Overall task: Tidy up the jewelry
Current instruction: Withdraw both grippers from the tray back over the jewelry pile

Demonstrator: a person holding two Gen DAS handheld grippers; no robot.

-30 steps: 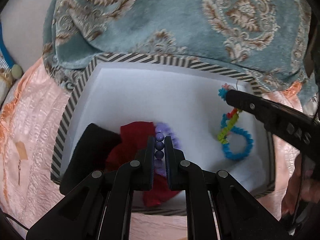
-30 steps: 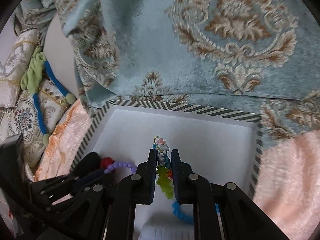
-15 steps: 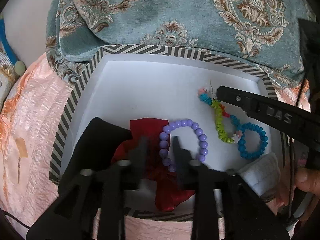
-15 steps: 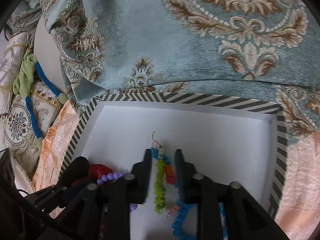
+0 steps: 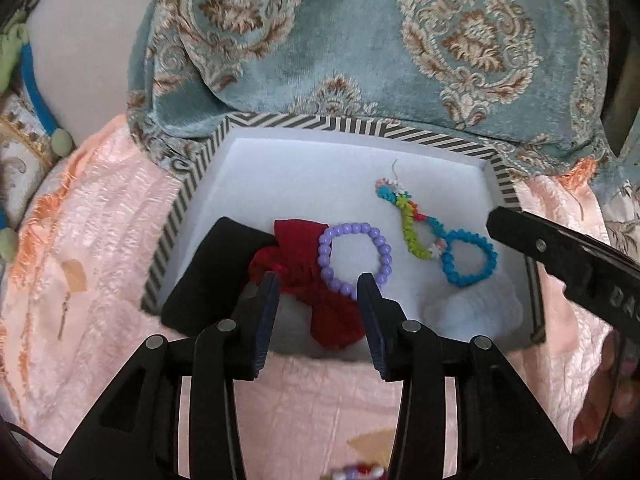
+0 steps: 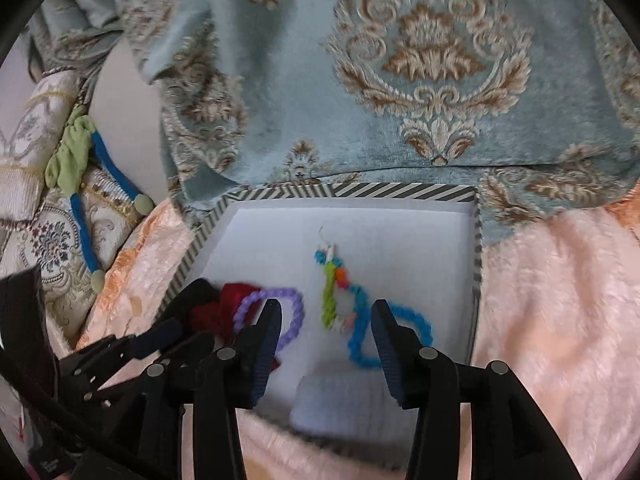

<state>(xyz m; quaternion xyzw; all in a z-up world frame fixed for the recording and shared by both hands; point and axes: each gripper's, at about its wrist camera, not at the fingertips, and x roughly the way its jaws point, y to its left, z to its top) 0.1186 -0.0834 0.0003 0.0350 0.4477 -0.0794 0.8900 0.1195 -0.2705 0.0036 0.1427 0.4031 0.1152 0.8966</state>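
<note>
A white box with a striped rim (image 5: pixel 360 126) (image 6: pixel 400 191) lies on pink cloth. Inside lie a purple bead bracelet (image 5: pixel 354 258) (image 6: pixel 270 314), a blue, green and orange bead bracelet (image 5: pixel 440 246) (image 6: pixel 352 312), a red pouch (image 5: pixel 316 284) (image 6: pixel 224 304), a black pouch (image 5: pixel 216 276) and a white pouch (image 5: pixel 472 312) (image 6: pixel 340 400). My left gripper (image 5: pixel 318 280) is open and empty above the box's near edge, over the purple bracelet. My right gripper (image 6: pixel 326 306) is open and empty above the colourful bracelet; it also shows in the left wrist view (image 5: pixel 560 248).
A blue patterned cushion (image 5: pixel 360 40) (image 6: pixel 400 60) rises behind the box. Pink cloth (image 5: pixel 100 240) (image 6: pixel 560 300) surrounds it. A green and blue cord (image 6: pixel 84 184) lies on a cushion at far left. A small beaded item (image 5: pixel 360 471) lies at the left wrist view's bottom edge.
Both grippers have let go of their bracelets, opened wide and drawn back from the box. The purple and colourful bracelets now lie on the box floor.
</note>
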